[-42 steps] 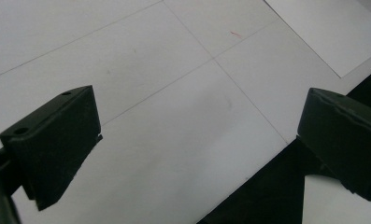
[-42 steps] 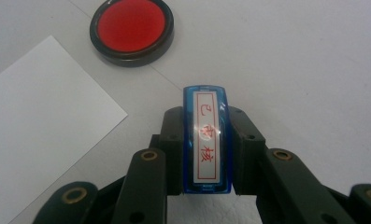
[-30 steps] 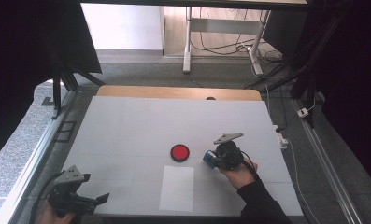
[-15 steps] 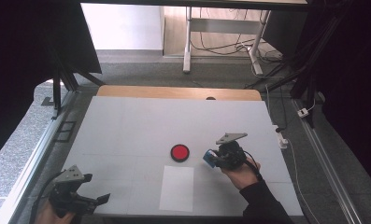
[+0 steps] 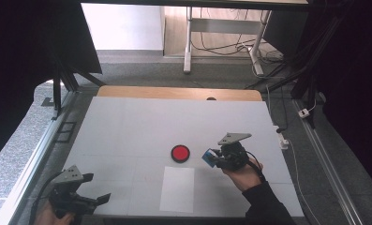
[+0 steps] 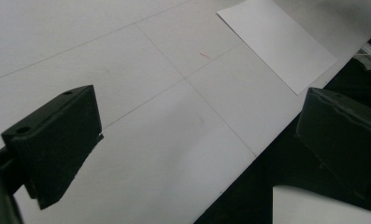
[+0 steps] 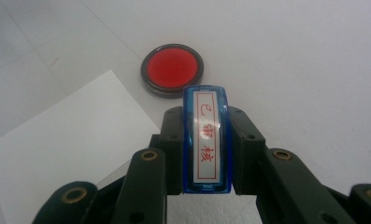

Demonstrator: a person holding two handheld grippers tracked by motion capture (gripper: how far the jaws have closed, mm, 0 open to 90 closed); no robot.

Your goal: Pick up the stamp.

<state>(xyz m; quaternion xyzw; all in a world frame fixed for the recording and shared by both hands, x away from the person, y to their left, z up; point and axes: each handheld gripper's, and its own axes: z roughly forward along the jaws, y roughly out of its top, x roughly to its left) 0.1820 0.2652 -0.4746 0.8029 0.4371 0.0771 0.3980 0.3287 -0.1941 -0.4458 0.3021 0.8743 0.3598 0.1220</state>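
My right gripper (image 5: pixel 212 158) is shut on a blue stamp (image 5: pixel 208 157), whose white face with red characters (image 7: pixel 206 144) sits upright between the jaws. It hovers just right of a round red ink pad (image 5: pixel 180 153) with a dark rim, which lies ahead of the stamp (image 7: pixel 172 70). A white sheet of paper (image 5: pixel 177 188) lies flat near the table's front edge, below the pad (image 7: pixel 57 154). My left gripper (image 5: pixel 101 199) is at the front left corner, open with nothing between its jaws (image 6: pixel 197 135). The sheet (image 6: pixel 276 42) lies beyond it.
The white table top (image 5: pixel 127 126) has a wooden strip (image 5: pixel 174 93) along its far edge and metal rails at both sides. The table's front edge drops off right beside my left gripper's jaws (image 6: pixel 248 168). A cable and plug (image 5: pixel 283 138) lie at the right edge.
The right gripper with the stamp has drifted a touch to the right. The left gripper has kept still.
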